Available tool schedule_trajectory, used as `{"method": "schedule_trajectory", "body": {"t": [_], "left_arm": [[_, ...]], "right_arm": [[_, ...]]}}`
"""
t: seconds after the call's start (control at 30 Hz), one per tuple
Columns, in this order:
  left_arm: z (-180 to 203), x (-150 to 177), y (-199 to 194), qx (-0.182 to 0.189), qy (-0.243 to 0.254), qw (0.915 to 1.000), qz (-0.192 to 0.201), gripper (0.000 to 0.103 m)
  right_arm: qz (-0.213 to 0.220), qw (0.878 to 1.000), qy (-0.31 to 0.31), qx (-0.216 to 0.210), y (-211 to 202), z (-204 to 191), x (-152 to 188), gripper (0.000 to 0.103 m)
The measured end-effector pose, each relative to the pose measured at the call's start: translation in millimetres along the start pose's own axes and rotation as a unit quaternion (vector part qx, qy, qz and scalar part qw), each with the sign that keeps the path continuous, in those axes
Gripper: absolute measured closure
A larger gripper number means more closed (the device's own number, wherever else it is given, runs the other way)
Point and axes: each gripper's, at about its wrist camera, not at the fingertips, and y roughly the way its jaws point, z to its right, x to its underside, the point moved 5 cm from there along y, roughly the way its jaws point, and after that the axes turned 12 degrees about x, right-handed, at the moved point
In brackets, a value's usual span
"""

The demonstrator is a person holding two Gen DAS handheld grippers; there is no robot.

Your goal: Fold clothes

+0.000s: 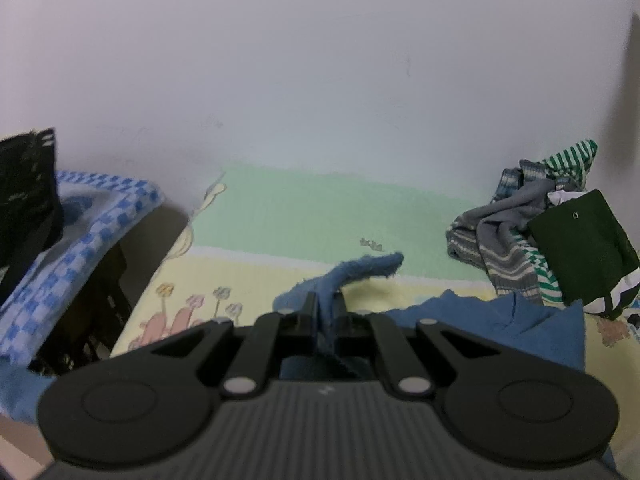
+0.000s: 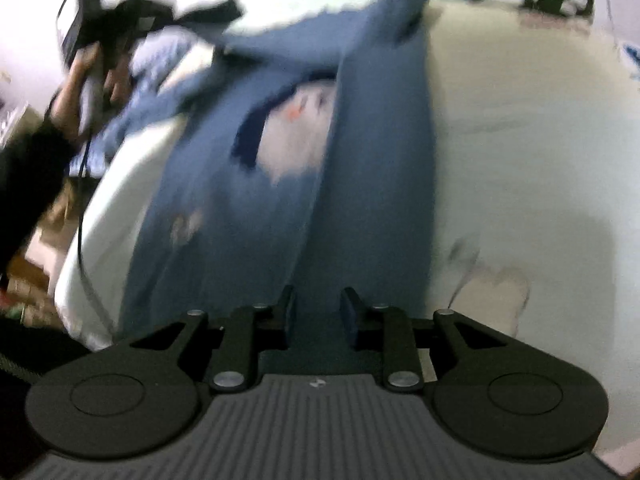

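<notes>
Left gripper (image 1: 322, 312) is clamped on a strip of the blue jeans (image 1: 340, 280), fabric pinched between both fingers w/ a frayed end sticking up and curling over to the right past the tips. Rest of the jeans lies just right of that gripper, spread flat on the bed sheet (image 1: 320, 208), which is green at the far side and pale yellow w/ cartoon flowers nearer. Far right of the jeans: a pile of clothes (image 1: 520, 232), grey striped and green-white striped pieces bunched up, w/ a dark green garment (image 1: 584, 244) on its near side. Left of the jeans: a blue checked towel (image 1: 80, 232) draped over a dark crate (image 1: 96, 320); something black sits on top of the towel, can't tell what. Plain white wall (image 1: 320, 60) behind all of it. Right wrist view is motion-blurred. Right gripper (image 2: 318, 312) has its jaws apart w/ a clear gap, not squeezed together; jeans (image 2: 360, 180) run straight away from the gap, both legs stretched lengthwise over the sheet (image 2: 520, 160), ripped patches showing pale on the left leg. Whether cloth actually sits between the fingers, can't tell. At the far left end of the jeans a person's hand (image 2: 80, 80) grips the other gripper's handle, dark sleeve (image 2: 28, 184) below it.
</notes>
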Motion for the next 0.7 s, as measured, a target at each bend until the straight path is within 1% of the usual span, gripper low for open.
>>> {"method": "schedule_trajectory", "body": {"t": [0.13, 0.23, 0.3, 0.37, 0.43, 0.47, 0.5, 0.57, 0.6, 0.63, 0.7], "left_arm": [[2, 18, -20, -0.022, 0.001, 0.9997, 0.009, 0.099], [3, 31, -35, -0.039, 0.001, 0.9991, 0.016, 0.099], [3, 40, -45, -0.05, 0.002, 0.9985, 0.021, 0.099], [6, 45, -44, -0.06, 0.014, 0.998, 0.009, 0.099], [8, 47, -44, -0.068, 0.016, 0.9976, 0.006, 0.099], [8, 46, -46, -0.075, 0.013, 0.9971, 0.01, 0.099], [8, 45, -48, -0.082, 0.009, 0.9965, 0.014, 0.099], [8, 44, -55, -0.098, 0.003, 0.995, 0.021, 0.099], [8, 43, -59, -0.106, 0.0, 0.9941, 0.024, 0.099], [8, 44, -63, -0.112, -0.001, 0.9934, 0.026, 0.099], [12, 48, -67, -0.122, 0.004, 0.9922, 0.024, 0.099]], "right_arm": [[0.042, 0.999, -0.016, 0.024, 19, 17, -56, 0.075], [0.082, 0.995, -0.044, 0.046, 40, 19, -103, 0.075], [0.102, 0.992, -0.053, 0.045, 54, 17, -130, 0.075], [0.114, 0.991, -0.062, 0.044, 66, 17, -154, 0.075], [0.128, 0.988, -0.07, 0.042, 81, 15, -178, 0.075], [0.134, 0.987, -0.075, 0.046, 88, 14, -189, 0.075], [0.141, 0.985, -0.079, 0.06, 96, 15, -200, 0.075], [0.143, 0.982, -0.084, 0.093, 117, 19, -221, 0.075], [0.137, 0.982, -0.082, 0.101, 129, 22, -229, 0.075], [0.129, 0.984, -0.077, 0.095, 141, 25, -237, 0.075], [0.118, 0.989, -0.056, 0.067, 158, 31, -250, 0.075]]}}
